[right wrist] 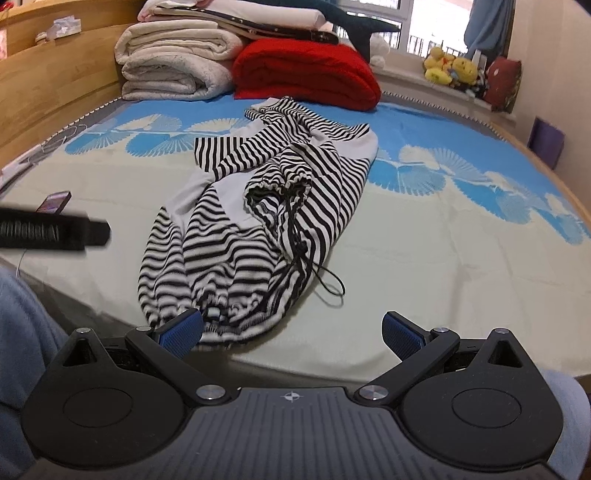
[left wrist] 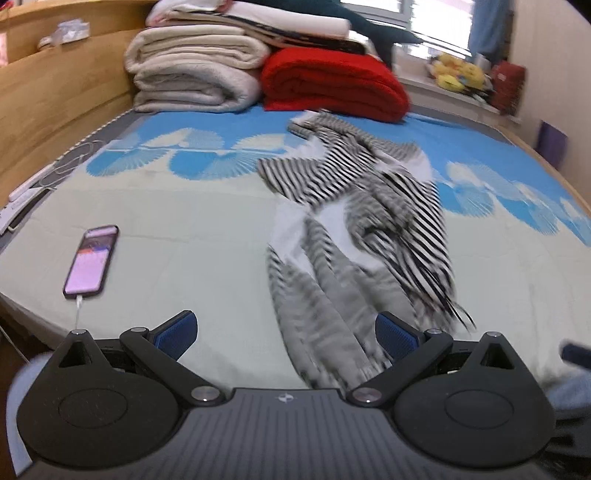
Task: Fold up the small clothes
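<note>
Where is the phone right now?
The phone lies on the bed at the left of the left wrist view, left of the striped clothes, with a white cable plugged in.

Bedroom with daylight from a rear window [right wrist: 424,22].
A wooden headboard [right wrist: 55,74] is fitted left; cream walls [right wrist: 546,74] are seen right.

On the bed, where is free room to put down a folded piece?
Free: the pale sheet between the phone and the striped garment, and the wide patch right of the garment toward the bed edge. Crowded: the far end, with cream blankets and red blanket.
</note>
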A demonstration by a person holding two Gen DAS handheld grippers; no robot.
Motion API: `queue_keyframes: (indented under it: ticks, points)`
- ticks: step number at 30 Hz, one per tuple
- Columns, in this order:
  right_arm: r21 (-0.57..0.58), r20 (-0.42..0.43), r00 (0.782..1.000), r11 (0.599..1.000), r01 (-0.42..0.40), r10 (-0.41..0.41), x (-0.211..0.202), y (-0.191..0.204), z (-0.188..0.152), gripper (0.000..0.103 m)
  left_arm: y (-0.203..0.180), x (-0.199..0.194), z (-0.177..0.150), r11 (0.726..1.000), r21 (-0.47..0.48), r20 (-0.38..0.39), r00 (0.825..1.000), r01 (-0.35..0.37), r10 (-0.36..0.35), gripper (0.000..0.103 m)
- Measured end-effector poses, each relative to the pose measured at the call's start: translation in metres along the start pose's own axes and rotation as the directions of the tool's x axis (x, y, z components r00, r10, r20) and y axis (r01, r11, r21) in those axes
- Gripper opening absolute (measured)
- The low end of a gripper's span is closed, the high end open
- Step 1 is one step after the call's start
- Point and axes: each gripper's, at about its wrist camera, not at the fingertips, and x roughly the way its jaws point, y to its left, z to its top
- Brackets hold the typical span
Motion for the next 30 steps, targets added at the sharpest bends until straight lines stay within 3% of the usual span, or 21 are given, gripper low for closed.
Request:
queue_keyframes:
  ticks: [4,6,10,13,15,16,18,21,23,24,26,30]
  points:
    - [0.057,0.04,0.999,0.998,-0.007,0.004,0.032,-0.026,0.05,0.102,0.013,0.046,0.051,0.997,-0.055,0.057,0.997,-0.051,0.054,0.103]
    - [0.089,0.04,0.999,0.996,-0.005,0.001,0.056,-0.037,0.078,0.102,0.02,0.068,0.081,0.99,-0.134,0.109,0.993,-0.031,0.046,0.103]
    - [0.137,0.038,0.999,0.99,-0.023,0.018,0.128,-0.051,0.147,0.102,0.027,0.125,0.134,0.975,-0.22,0.197,0.977,-0.042,0.086,0.103]
    - [0.154,0.003,1.0,0.988,-0.028,0.028,0.194,-0.053,0.194,0.102,0.028,0.175,0.145,0.975,-0.203,0.137,0.983,-0.091,0.12,0.103]
    - [0.192,-0.042,0.999,0.981,-0.02,0.029,0.247,-0.055,0.221,0.101,0.033,0.203,0.147,0.968,-0.213,0.03,0.99,-0.132,0.141,0.103]
    - [0.215,-0.075,0.997,0.976,-0.018,0.035,0.269,-0.055,0.23,0.098,0.038,0.211,0.152,0.963,-0.241,-0.018,0.993,-0.121,0.12,0.103]
    - [0.238,-0.161,0.984,0.97,-0.04,0.08,0.308,-0.049,0.243,0.094,0.045,0.217,0.157,0.959,-0.266,-0.038,0.996,-0.093,0.086,0.103]
    - [0.26,-0.217,0.963,0.96,-0.101,0.161,0.326,-0.03,0.243,0.089,0.049,0.224,0.161,0.959,-0.257,-0.059,0.993,-0.116,0.105,0.103]
    - [0.208,-0.261,0.944,0.966,-0.15,0.203,0.327,-0.011,0.231,0.089,0.052,0.231,0.162,0.956,-0.263,-0.084,0.99,-0.128,0.11,0.103]
    - [0.168,-0.289,0.938,0.975,-0.148,0.192,0.328,-0.002,0.223,0.083,0.051,0.233,0.157,0.956,-0.259,-0.097,0.989,-0.135,0.113,0.103]
    - [0.035,-0.348,0.932,0.995,-0.095,0.101,0.331,0.013,0.204,0.009,0.051,0.24,0.156,0.955,-0.262,-0.123,0.987,-0.137,0.108,0.103]
    - [0.101,-0.224,0.972,0.994,-0.046,0.068,0.277,-0.034,0.202,0.005,0.048,0.241,0.151,0.956,-0.257,-0.139,0.984,-0.142,0.109,0.103]
